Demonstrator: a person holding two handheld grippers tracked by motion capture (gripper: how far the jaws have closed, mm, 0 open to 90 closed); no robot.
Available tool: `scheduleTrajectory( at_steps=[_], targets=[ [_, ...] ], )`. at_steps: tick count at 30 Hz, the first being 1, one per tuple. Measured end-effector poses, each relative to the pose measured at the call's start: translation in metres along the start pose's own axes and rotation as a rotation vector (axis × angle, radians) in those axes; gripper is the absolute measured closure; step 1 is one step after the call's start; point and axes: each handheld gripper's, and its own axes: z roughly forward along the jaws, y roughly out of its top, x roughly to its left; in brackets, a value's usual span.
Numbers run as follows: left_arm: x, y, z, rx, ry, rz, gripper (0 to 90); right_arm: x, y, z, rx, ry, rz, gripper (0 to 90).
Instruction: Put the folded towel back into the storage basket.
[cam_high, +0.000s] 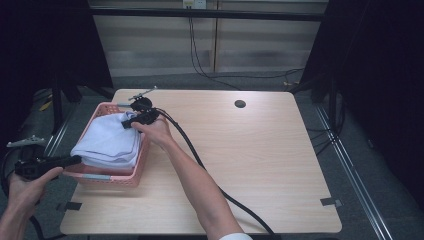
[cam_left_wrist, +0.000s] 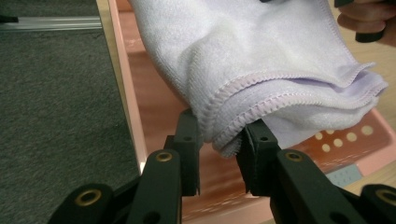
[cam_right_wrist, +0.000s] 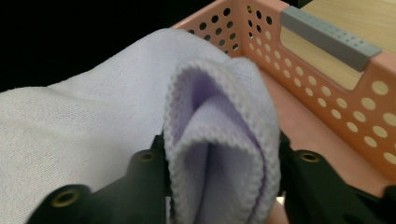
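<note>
Claws (cam_left_wrist: 219, 154) (cam_right_wrist: 222, 186) grip towel (cam_high: 107, 141) — over basket (cam_high: 112, 177).

floor (cam_high: 200, 80): grey carpet | wall (cam_high: 215, 45): pale panels — cables hanging | sides: dark

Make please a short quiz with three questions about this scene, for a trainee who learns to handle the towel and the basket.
1. True or false: the folded towel lies flat on the bare table, outside the pink basket.
2. Which part of the towel sits between the jaws of the left gripper? A) a stitched edge B) its middle C) no part
3. Fill in: in the right gripper view, the right gripper has folded towel layers between its ____.

Key: 1. False, it is in the pink basket. 2. A. 3. jaws.
</note>
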Motion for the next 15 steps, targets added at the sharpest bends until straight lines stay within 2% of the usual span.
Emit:
scheduleTrajectory(
  at_steps=[3, 6, 8, 10, 11, 15],
  targets=[
    [0.001, -0.001, 0.001, 0.008, 0.010, -0.008, 69.3, -0.002, 0.000, 0.002, 0.016, -0.020, -0.009, 48.3],
    [-0.003, -0.001, 0.004, 0.026, 0.023, 0.007, 61.5, -0.002, 0.001, 0.000, 0.008, -0.022, -0.010, 39.4],
    [-0.004, -0.001, 0.005, 0.033, 0.022, 0.010, 52.8, -0.002, 0.002, -0.001, 0.005, -0.022, -0.011, 38.2],
    [-0.006, 0.000, 0.005, 0.028, 0.025, 0.013, 50.3, -0.002, 0.002, -0.002, 0.004, -0.024, -0.012, 36.5],
    [-0.007, 0.001, 0.004, 0.024, 0.024, 0.015, 46.1, -0.002, 0.002, -0.003, 0.001, -0.014, -0.011, 36.3],
    [-0.013, 0.006, -0.001, 0.004, 0.022, 0.041, 39.4, -0.004, 0.001, -0.009, -0.014, -0.001, -0.019, 34.6]
  ],
)
